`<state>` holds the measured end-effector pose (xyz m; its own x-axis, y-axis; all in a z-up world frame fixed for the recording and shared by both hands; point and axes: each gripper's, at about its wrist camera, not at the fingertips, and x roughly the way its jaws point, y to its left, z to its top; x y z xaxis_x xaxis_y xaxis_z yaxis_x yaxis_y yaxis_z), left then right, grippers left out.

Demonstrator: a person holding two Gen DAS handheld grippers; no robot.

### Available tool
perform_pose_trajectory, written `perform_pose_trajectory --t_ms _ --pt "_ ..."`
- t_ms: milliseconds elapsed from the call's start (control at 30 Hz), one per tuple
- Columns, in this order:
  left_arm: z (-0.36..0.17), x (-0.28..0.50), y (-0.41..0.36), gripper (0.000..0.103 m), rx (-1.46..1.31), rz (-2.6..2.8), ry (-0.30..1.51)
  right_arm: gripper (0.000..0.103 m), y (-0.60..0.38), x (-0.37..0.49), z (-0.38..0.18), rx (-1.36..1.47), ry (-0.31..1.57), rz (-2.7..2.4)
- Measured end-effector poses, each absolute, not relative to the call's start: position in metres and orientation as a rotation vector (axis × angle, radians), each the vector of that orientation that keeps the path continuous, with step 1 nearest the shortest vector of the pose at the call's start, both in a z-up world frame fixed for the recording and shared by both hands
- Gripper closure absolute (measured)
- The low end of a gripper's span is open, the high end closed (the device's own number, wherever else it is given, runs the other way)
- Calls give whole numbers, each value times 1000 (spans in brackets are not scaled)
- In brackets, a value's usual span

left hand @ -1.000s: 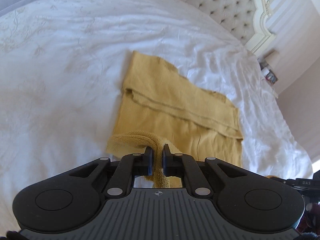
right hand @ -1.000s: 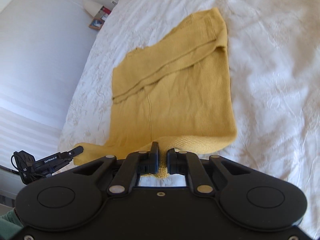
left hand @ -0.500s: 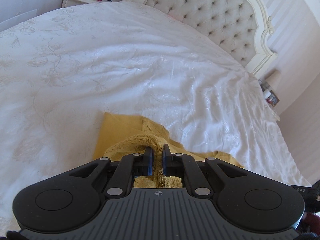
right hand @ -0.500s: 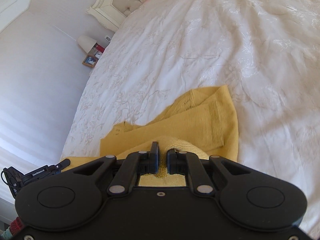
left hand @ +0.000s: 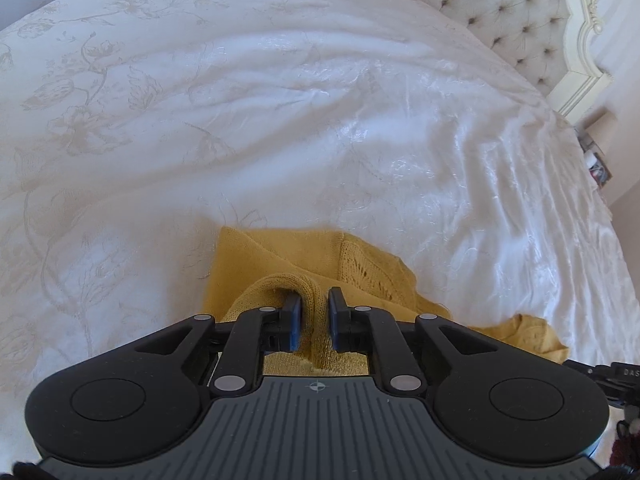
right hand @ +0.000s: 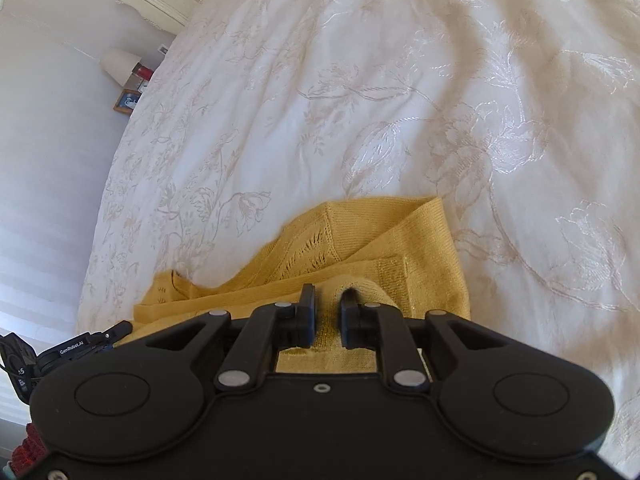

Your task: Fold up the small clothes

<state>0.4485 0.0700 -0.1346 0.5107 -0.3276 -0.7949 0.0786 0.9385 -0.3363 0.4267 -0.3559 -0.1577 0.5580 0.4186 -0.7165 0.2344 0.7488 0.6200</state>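
Note:
A small mustard-yellow knitted sweater (left hand: 280, 256) lies on the white bedspread, its near edge folded over towards its far edge. My left gripper (left hand: 314, 308) has its jaws slightly parted around a bunch of the sweater's ribbed hem. My right gripper (right hand: 328, 300) also has its jaws slightly parted with a fold of the same sweater (right hand: 400, 240) between them. Both grippers sit low over the garment. The other gripper's body shows at the lower right of the left wrist view and the lower left of the right wrist view.
The white floral bedspread (left hand: 280, 120) stretches beyond the sweater. A tufted headboard (left hand: 500, 12) stands at the far right in the left wrist view. A bedside table with a lamp (right hand: 120, 66) and a picture frame stands beside the bed.
Both grippers carried the sweater's near hem forward over the garment, folding it. Both jaws have parted a little from their tight grip on the cloth.

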Motion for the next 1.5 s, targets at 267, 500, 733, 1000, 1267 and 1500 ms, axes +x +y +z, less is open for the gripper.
perform_pose_trajectory --t_ms 267,500,733,1000,1267,1500 --pt "-123 469 82 66 -319 -196 950 38 -371 432 -154 798 934 73" --pt "-96 461 76 55 -205 -222 907 33 -367 423 -128 730 867 72" --pt "-121 421 35 51 24 -347 981 29 -313 415 -126 553 943 200" --pt "-160 430 55 52 20 -226 1078 28 -315 419 -153 447 1041 104" --pt "-150 426 56 51 46 -234 1088 28 -365 398 -160 542 1042 -44" --pt "-129 364 22 51 61 -346 1058 25 -355 345 -152 612 1042 3"
